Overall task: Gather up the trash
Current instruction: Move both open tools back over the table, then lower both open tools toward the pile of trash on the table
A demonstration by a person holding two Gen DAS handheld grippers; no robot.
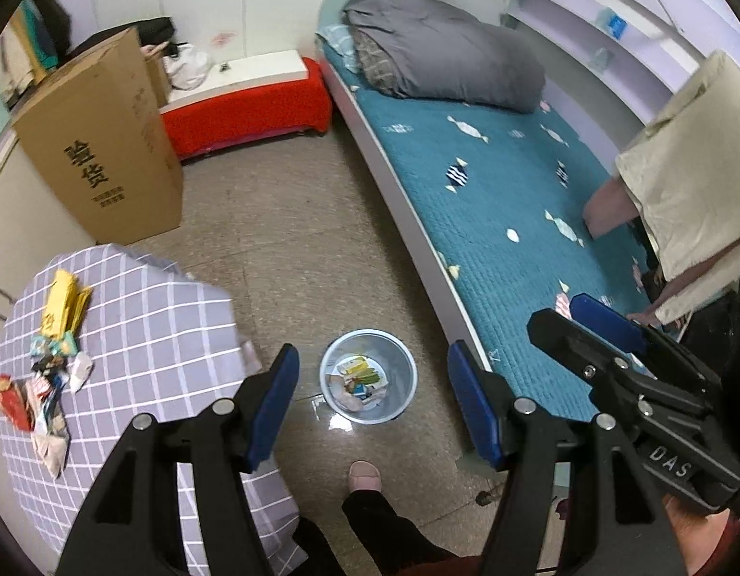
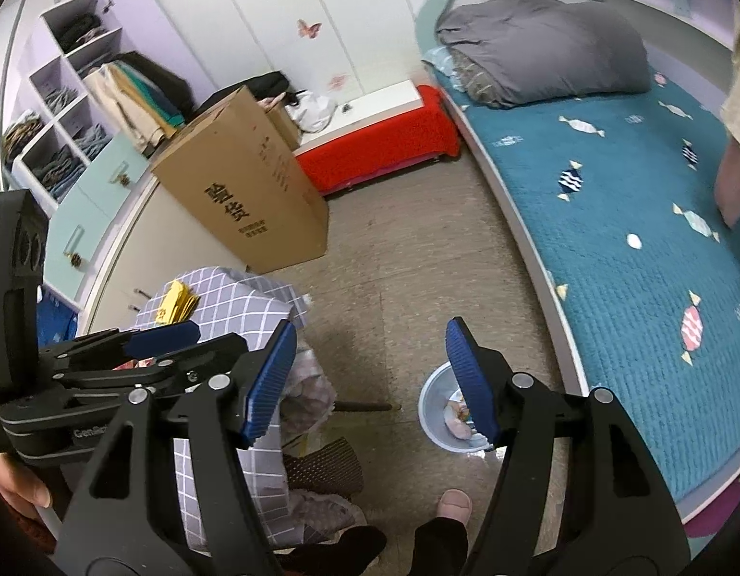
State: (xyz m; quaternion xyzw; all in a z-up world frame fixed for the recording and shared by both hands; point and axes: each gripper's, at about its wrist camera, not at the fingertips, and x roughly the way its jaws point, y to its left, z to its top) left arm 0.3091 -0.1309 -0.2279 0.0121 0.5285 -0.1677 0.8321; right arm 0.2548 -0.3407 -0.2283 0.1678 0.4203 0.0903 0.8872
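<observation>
Wrappers and crumpled packets, yellow, red and white (image 1: 48, 360), lay heaped on the small table under its grey checked cloth (image 1: 153, 317), at the far left edge, with nothing gripping them. Below, on the speckled floor (image 1: 283, 221), stood the pale round plastic bin (image 1: 368, 375), a few scraps already in its bottom. The left gripper (image 1: 370, 401) hung high above that bin, blue-padded fingers (image 1: 273, 408) spread wide and holding nothing; the right gripper (image 2: 370, 379) hovered beside it, likewise spread and empty, near the teal quilted bed (image 1: 504, 201). I judged the risk lay in the pile itself: thin, loose packets could slip from a pinch or get swept off the cloth, and the bin's mouth sat well apart from the table, so a careless release might miss
</observation>
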